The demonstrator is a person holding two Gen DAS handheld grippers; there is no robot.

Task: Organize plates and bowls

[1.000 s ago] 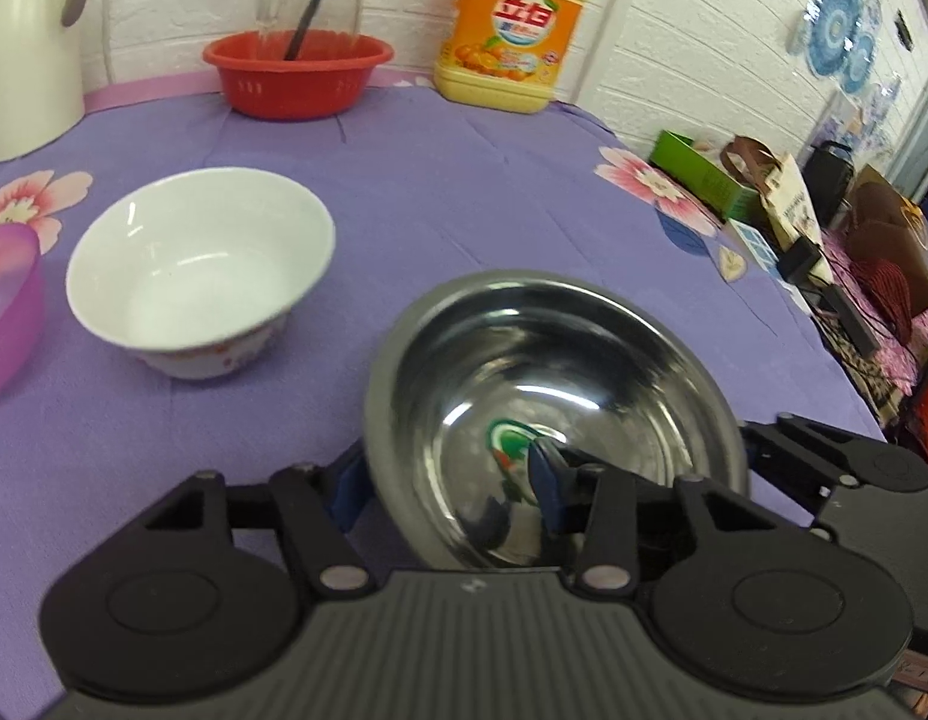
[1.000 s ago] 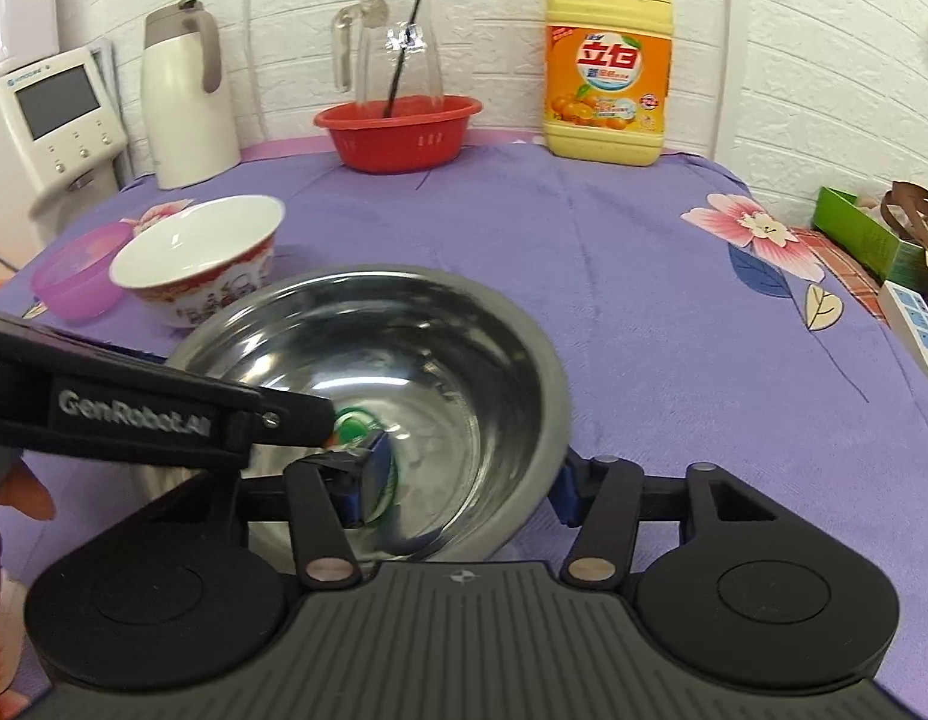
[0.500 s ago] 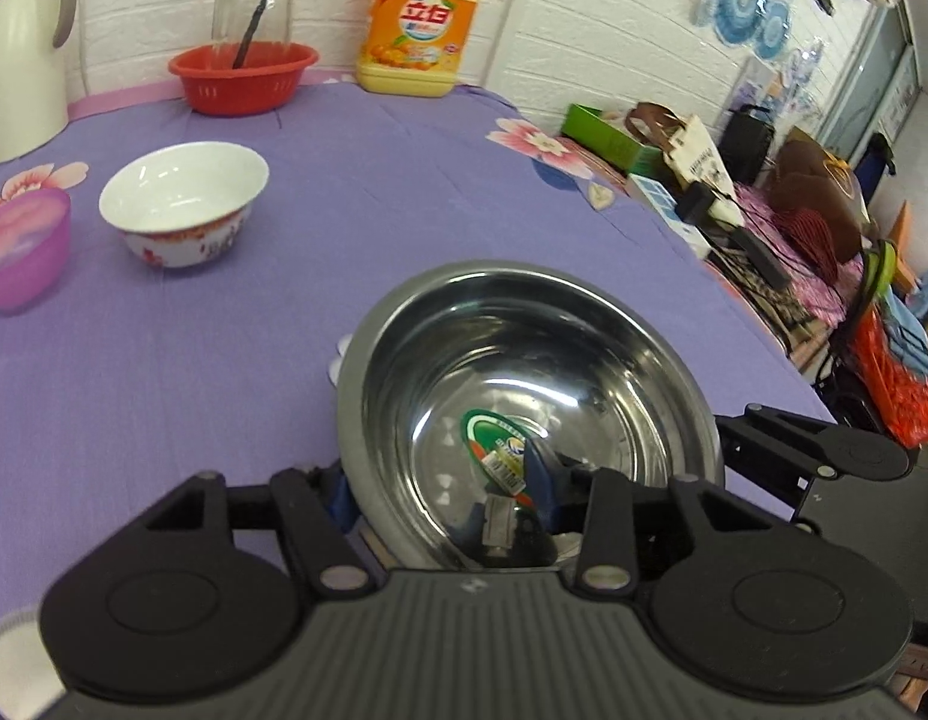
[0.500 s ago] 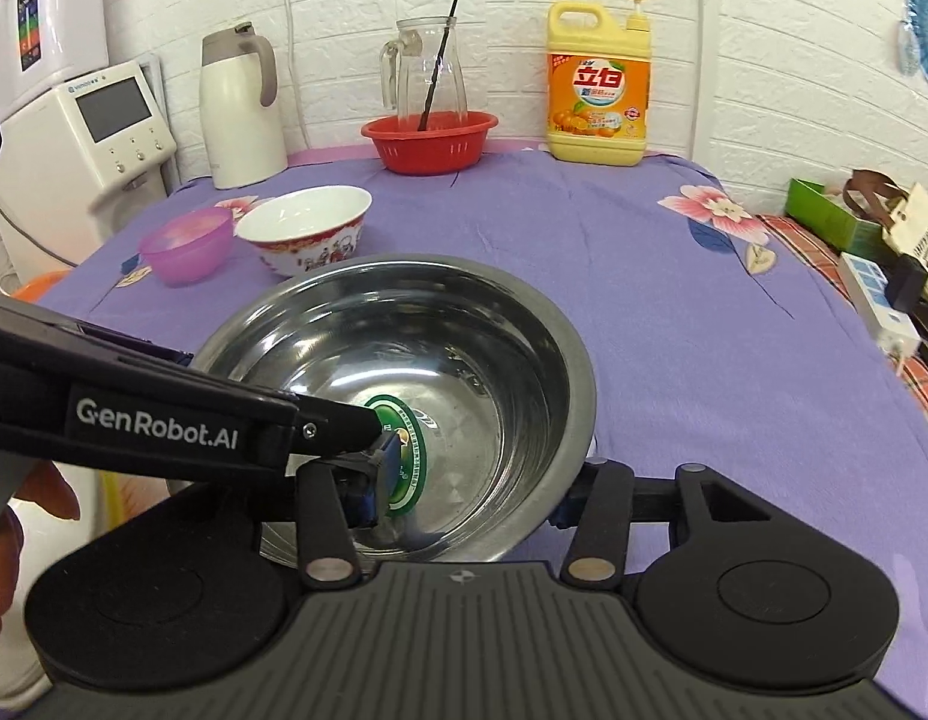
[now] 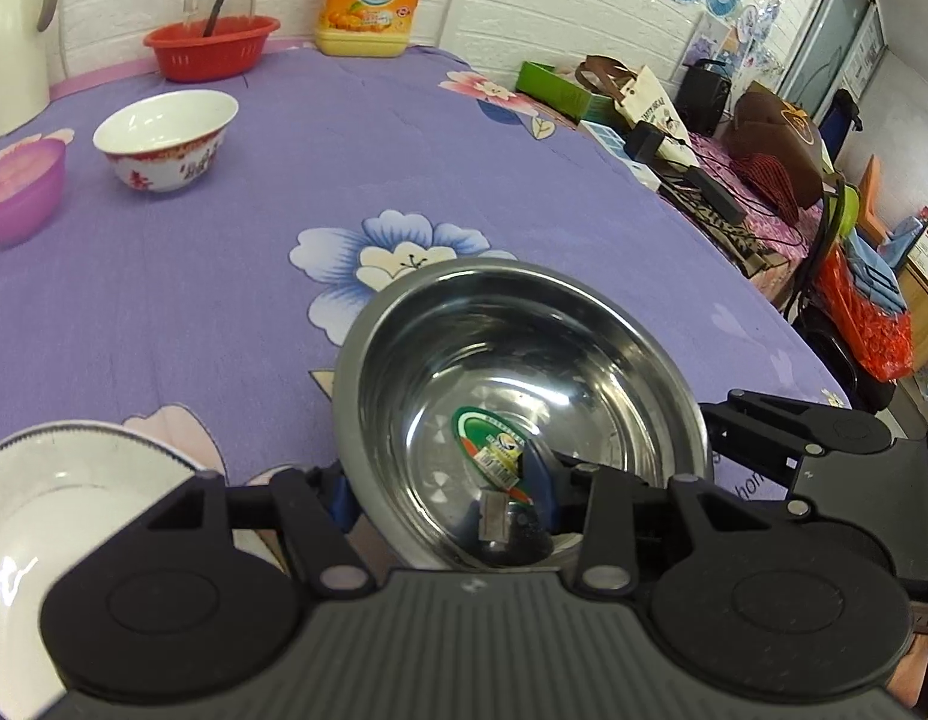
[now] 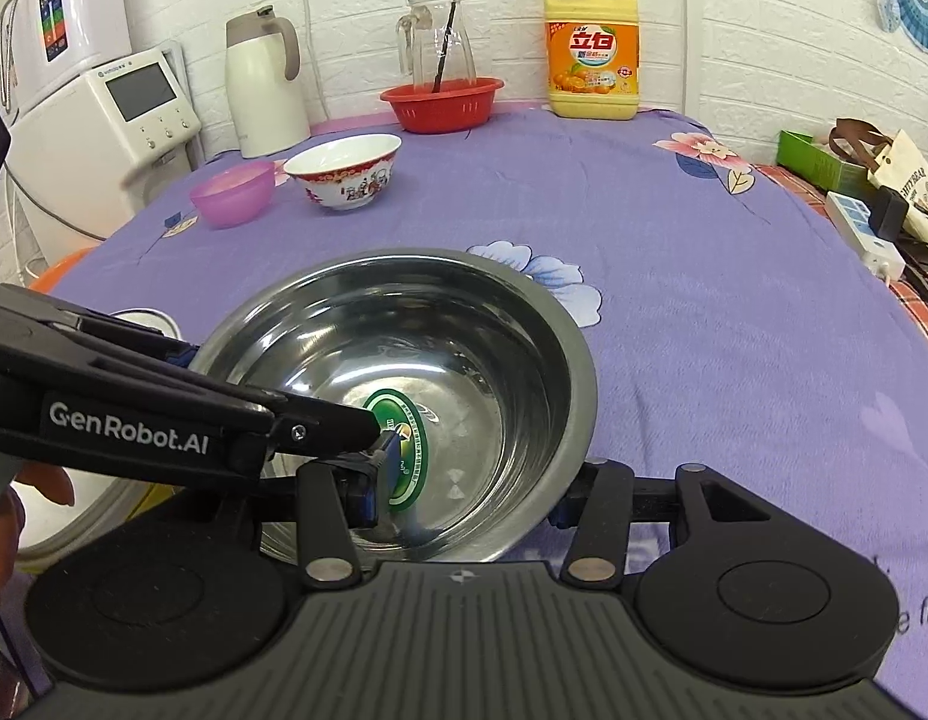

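Purple floral tablecloth [image 6: 673, 252] covers the table, with a white brick wall behind it. Far left in the right wrist view: white countertop appliance with a screen [image 6: 113, 138], then a white thermos jug [image 6: 263, 84]. In front of them a translucent purple bowl [image 6: 233, 192] stands just beside a white porcelain bowl with red pattern [image 6: 347, 171] (close together; contact cannot be judged). Along the back edge: red plastic basin [image 6: 443, 103] holding a glass pitcher [image 6: 437, 48], then a yellow detergent bottle with pump [image 6: 591, 75]. Near foreground, left: white plate with a ridged rim [image 5: 50, 480], partly hidden behind the gripper body. Centre: stainless steel bowl [image 6: 404, 396], green sticker on its inner bottom, held by both tools at once. Left gripper [image 5: 449, 498] pinches the bowl's near wall, one finger outside and one inside. Right gripper [image 6: 469, 498] likewise grips the near wall on the other side, its left finger inside against the sticker and its right finger outside the rim. Bowl appears level, over the tablecloth near the table's front edge; whether it rests on the cloth or is lifted cannot be told. Far right, beyond the table edge: green box [image 6: 814, 159], tote bag [image 6: 904, 180], white power strip [image 6: 862, 228].
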